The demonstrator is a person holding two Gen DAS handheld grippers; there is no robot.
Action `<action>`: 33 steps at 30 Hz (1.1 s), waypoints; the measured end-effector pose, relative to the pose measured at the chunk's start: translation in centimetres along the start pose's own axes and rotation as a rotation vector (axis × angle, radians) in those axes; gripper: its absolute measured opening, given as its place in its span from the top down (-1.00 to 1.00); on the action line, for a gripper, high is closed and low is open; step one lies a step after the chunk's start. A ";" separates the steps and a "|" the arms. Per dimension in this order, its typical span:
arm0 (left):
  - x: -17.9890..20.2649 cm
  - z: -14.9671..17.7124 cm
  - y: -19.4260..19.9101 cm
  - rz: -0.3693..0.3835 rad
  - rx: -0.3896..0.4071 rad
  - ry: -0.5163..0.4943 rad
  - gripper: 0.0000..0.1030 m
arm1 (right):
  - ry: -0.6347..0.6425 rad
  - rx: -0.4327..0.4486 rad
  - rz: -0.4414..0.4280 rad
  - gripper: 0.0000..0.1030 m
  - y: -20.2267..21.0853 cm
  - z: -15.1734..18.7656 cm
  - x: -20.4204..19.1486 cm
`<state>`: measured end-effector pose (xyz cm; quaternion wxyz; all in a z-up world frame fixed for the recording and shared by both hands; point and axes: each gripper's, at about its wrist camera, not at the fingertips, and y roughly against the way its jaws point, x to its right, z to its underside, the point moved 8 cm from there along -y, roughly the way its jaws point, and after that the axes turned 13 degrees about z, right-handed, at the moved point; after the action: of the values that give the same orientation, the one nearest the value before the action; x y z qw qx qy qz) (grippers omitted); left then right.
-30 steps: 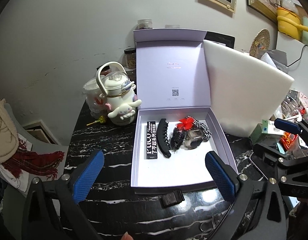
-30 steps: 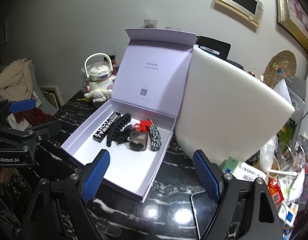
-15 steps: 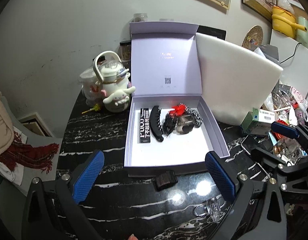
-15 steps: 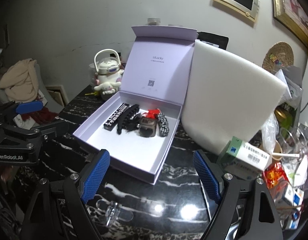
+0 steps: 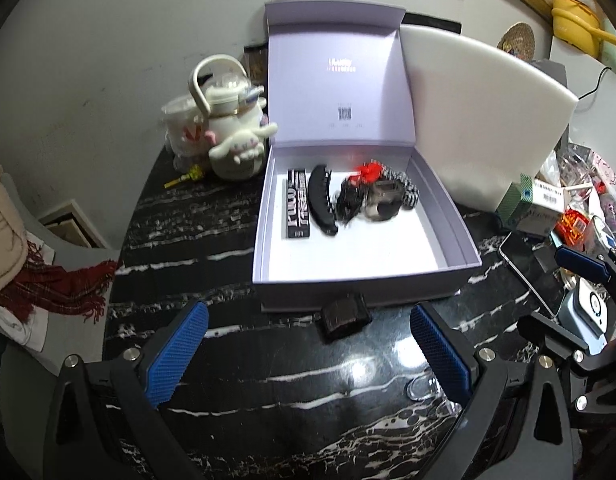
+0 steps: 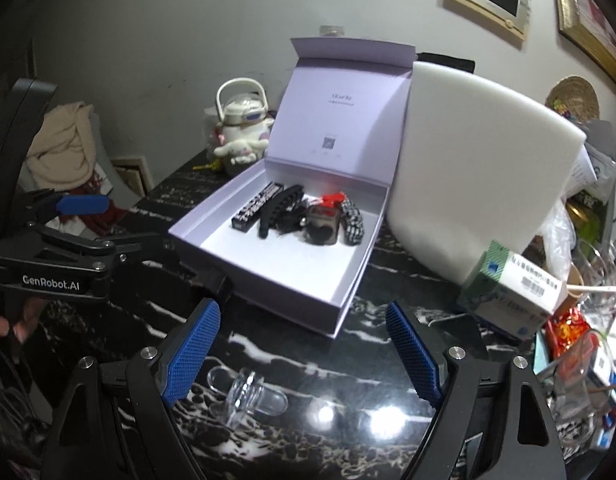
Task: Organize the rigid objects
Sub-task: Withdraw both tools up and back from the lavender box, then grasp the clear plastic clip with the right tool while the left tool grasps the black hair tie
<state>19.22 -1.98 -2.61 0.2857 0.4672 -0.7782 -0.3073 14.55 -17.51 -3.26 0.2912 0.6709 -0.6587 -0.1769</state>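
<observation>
Blue pads stand wide on my left gripper (image 5: pixel 308 356), empty above the black marble table (image 5: pixel 268 400); my right gripper (image 6: pixel 304 350) gapes too, holding nothing. One lilac box (image 5: pixel 364 276) sits open between, holding one black strip (image 5: pixel 296 208), one black claw clip (image 5: pixel 322 200) and several bunched hair pieces. Outside lie one dark clip (image 5: pixel 344 316) against the box front and one clear clip (image 6: pixel 248 396) near my right gripper.

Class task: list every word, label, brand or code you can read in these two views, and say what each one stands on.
"GenRobot.AI": white letters on the side of the left gripper.
Box lid: a short brand line and a QR code, too small to read.
Black stick box: large white lettering, too blurred to read.
Green-and-white carton: print and barcode, unreadable.
</observation>
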 end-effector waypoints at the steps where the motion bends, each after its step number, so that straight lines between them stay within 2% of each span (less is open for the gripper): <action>1: -0.1 0.3 -0.2 0.003 -0.006 0.006 -1.00 | -0.004 -0.008 -0.017 -0.67 -0.1 0.4 -0.2; 10: -0.5 2.9 -1.6 0.012 -0.032 0.016 -1.00 | -0.019 -0.087 -0.070 -0.67 -1.8 3.8 -1.9; 19: -0.9 5.1 -2.3 0.073 -0.028 0.045 -1.00 | -0.045 -0.151 -0.123 -0.67 -3.1 7.3 -3.3; 26: -1.3 6.6 -2.8 0.086 -0.051 0.042 -1.00 | -0.024 -0.178 -0.121 -0.67 -4.0 9.2 -4.5; 33: -1.1 6.7 -3.6 0.087 -0.065 0.004 -0.99 | 0.059 -0.184 -0.087 -0.67 -5.0 9.8 -6.1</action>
<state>16.77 -0.88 -9.75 0.3153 0.4240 -0.7868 -0.3190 11.93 -13.21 -14.78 0.3627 0.6744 -0.6009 -0.2292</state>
